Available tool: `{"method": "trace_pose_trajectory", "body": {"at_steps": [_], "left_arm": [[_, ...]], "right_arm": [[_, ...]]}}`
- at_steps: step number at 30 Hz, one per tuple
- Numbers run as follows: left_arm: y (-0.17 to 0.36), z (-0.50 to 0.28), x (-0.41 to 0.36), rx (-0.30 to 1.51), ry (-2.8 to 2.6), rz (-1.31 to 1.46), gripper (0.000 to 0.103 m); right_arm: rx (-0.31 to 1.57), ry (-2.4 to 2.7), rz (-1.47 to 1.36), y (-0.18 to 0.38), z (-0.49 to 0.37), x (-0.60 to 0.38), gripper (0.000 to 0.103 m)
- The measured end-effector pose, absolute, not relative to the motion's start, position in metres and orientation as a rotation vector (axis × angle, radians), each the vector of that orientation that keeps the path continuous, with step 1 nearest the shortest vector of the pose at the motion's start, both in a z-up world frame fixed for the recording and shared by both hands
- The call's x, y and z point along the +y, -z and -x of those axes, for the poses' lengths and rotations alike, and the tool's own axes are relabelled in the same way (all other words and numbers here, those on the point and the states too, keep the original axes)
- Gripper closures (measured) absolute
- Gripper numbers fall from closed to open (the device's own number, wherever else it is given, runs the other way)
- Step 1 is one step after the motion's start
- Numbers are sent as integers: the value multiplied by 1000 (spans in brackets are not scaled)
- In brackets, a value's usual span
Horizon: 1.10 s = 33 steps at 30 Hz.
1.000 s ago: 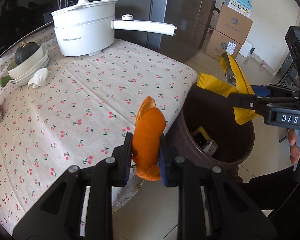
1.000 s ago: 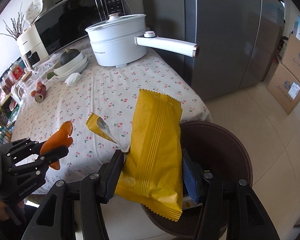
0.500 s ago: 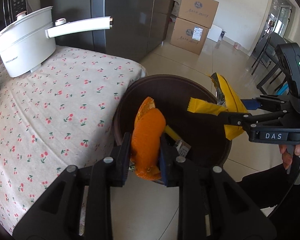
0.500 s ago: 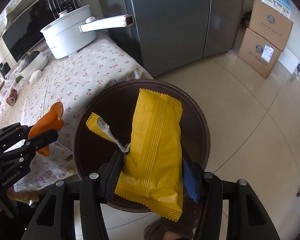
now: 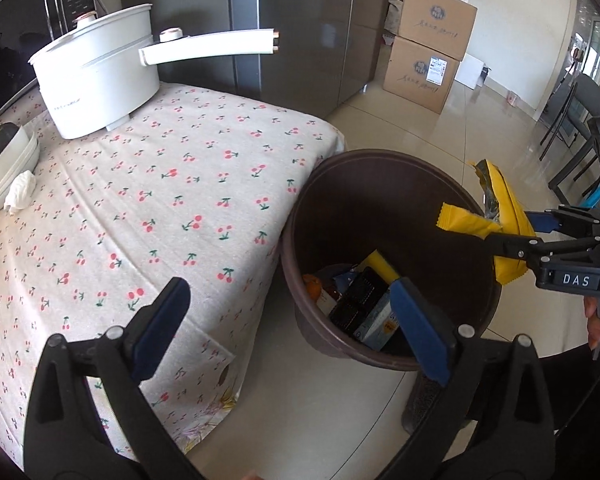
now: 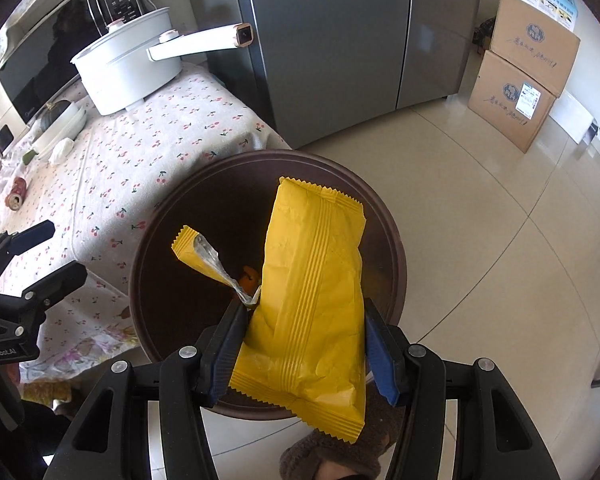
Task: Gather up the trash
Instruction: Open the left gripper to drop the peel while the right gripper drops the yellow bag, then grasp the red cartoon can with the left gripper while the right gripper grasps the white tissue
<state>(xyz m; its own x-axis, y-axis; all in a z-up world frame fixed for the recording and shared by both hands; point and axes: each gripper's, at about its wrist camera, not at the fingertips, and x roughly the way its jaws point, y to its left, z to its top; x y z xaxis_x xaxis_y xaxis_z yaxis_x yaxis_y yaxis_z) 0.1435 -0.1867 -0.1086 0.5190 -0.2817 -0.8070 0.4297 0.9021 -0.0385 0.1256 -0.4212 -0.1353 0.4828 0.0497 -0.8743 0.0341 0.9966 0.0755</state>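
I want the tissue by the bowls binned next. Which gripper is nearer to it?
Left. The left gripper hangs open at the table's edge, tissue farther in; the right gripper holds the yellow wrapper over the bin.

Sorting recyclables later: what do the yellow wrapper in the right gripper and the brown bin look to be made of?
Yellow wrapper: likely thin plastic film with a foil lining; it crinkles, has zigzag-cut sealed ends, and its torn strip shows silver inside. Brown bin: probably moulded plastic, smooth with a dull sheen and a rolled rim, though the material isn't certain.

My blue-padded black fingers (image 6: 374, 354) pinch a yellow wrapper (image 6: 312, 296) above the dark brown bin (image 6: 396, 248), beside a red-cherry-print white tablecloth (image 5: 140, 208).
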Motion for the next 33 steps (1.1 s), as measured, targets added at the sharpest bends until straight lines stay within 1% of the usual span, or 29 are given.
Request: {"method": "trace_pose_trajectory", "body": {"at_steps": [1,3,4,5,19,27,33], "left_arm": [[108,-144,-183,940,419,-169,3],[107,-142,-174,947,404,-161,3],[106,-141,-171,950,396,-161,3],[106,-140,-167,953,387,-163,3],[88,-133,-100,961,281,-89,2],[74,-124,-31,959,201,30,1],[75,-123,26,959,59,113,1]], "right_arm": [[1065,-3,-78,135,-127,-419,44],[1064,15,-64,135,-128,-417,30],[1067,42,-43,136,-130,-414,17],[1073,65,-19,137,-132,-412,15],[1031,-32,6,113,-141,-358,15],[979,-135,31,93,-155,-298,15],[999,-222,33,92,-172,-250,15]]}}
